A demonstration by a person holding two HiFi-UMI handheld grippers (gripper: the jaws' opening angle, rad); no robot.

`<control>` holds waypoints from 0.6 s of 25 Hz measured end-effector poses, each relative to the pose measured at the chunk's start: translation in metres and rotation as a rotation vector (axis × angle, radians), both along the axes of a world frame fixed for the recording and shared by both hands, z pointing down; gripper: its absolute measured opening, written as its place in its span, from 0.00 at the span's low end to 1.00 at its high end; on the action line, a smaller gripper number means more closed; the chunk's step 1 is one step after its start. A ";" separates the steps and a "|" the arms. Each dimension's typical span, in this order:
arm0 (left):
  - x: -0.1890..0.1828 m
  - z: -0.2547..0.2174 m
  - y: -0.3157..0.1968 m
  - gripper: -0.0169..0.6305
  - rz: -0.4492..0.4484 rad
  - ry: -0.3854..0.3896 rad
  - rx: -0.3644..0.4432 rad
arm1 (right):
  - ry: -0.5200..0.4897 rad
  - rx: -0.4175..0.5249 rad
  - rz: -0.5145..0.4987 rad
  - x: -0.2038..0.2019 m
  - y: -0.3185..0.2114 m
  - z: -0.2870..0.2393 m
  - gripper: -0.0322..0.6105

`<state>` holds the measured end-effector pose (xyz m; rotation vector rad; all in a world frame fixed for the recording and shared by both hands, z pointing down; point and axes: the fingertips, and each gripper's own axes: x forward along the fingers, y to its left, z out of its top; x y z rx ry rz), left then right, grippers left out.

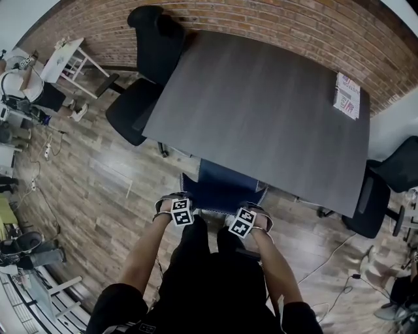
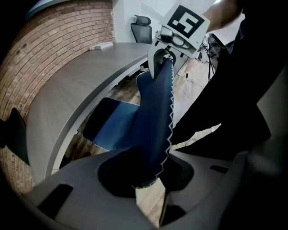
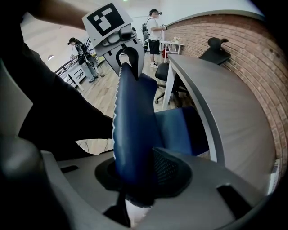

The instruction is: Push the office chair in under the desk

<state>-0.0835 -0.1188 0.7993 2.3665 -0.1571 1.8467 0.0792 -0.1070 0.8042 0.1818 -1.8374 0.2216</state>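
The blue office chair has its backrest (image 1: 219,190) just outside the near edge of the grey desk (image 1: 261,111), with the seat (image 2: 112,123) reaching under the top. My left gripper (image 1: 175,199) is shut on the backrest's top edge at its left end, and my right gripper (image 1: 256,212) is shut on it at the right end. In the left gripper view the blue backrest (image 2: 155,112) runs from my left gripper (image 2: 148,176) up to the right gripper (image 2: 165,51). The right gripper view shows the backrest (image 3: 132,126) between the jaws of my right gripper (image 3: 135,182), the seat (image 3: 180,130) under the desk (image 3: 216,99).
A black chair (image 1: 147,72) stands at the desk's far left corner and another (image 1: 375,196) at its right end. A white booklet (image 1: 347,96) lies on the desk. A brick wall (image 1: 261,19) runs behind. A white side table (image 1: 68,62) and cables (image 1: 339,261) are on the wooden floor.
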 end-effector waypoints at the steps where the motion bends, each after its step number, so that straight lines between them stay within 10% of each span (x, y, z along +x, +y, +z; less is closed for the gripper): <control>1: 0.000 0.000 -0.004 0.19 -0.002 0.003 0.004 | -0.001 0.004 0.005 0.000 -0.004 0.000 0.22; 15: -0.021 -0.001 -0.029 0.20 0.101 0.029 0.001 | 0.022 -0.003 0.086 -0.020 -0.022 -0.001 0.22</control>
